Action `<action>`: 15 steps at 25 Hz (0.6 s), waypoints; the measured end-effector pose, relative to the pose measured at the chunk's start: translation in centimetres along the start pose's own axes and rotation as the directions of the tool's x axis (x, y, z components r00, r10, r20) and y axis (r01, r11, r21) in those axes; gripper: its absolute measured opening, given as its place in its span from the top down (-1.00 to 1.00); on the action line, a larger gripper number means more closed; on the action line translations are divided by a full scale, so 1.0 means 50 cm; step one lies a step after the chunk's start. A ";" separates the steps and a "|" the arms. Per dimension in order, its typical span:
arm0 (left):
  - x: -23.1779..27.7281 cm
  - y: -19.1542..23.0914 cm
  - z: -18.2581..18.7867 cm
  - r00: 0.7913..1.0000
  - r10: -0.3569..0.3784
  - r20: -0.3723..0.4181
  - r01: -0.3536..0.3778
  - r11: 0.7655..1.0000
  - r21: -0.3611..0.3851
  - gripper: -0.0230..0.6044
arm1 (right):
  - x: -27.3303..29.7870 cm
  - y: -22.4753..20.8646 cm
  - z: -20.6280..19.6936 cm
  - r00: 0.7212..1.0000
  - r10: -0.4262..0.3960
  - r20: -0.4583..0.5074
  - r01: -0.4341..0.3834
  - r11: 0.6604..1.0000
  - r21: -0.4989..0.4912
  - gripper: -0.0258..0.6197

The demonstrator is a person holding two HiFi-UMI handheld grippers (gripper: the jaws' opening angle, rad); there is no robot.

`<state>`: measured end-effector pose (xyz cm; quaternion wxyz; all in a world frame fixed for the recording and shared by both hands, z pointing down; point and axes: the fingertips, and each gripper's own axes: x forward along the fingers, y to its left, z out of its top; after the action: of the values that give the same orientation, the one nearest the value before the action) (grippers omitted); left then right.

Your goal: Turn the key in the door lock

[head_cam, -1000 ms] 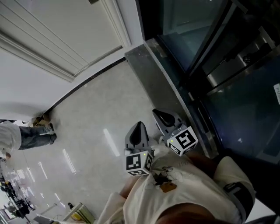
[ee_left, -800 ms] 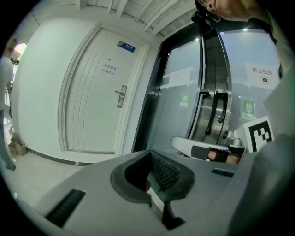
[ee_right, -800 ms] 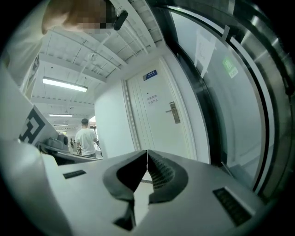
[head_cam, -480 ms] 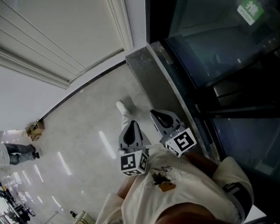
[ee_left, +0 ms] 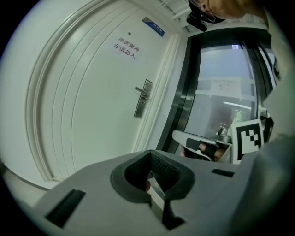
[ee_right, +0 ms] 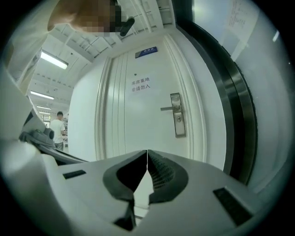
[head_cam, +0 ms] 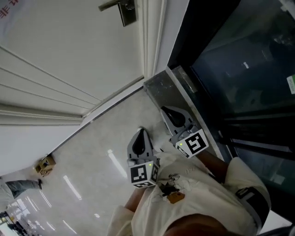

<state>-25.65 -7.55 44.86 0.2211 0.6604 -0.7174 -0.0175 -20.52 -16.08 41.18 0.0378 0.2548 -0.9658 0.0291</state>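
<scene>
From the head, looks steeply down past left tongs (head_cam: 143,132) and right tongs (head_cam: 167,111) onto the floor (head_cam: 92,152). From each gripper, looks along its own tongs toward the white door (ee_right: 133,120), well apart. Shares the lock plate (head_cam: 128,11) across all three.

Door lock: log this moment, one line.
left gripper: shut | right gripper: shut | lock: ahead, untouched | door: closed
</scene>
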 end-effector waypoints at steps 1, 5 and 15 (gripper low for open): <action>0.026 0.013 0.029 1.000 -0.014 0.006 0.014 1.000 0.003 0.91 | 0.044 -0.018 0.023 1.000 -0.012 0.014 0.012 1.000 -0.025 0.90; 0.108 0.040 0.116 0.999 -0.032 0.042 0.031 0.999 0.019 0.91 | 0.196 -0.097 0.108 0.999 -0.033 0.024 0.036 0.989 -0.145 0.89; 0.235 0.065 0.218 0.997 -0.017 0.077 0.014 0.999 0.042 0.91 | 0.415 -0.251 0.226 0.995 -0.065 0.078 0.089 0.927 -0.365 0.73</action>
<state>-32.77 -21.27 39.54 0.1795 0.6693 -0.7204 -0.0298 -32.99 -38.02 32.20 0.0549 0.2817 -0.9441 -0.1621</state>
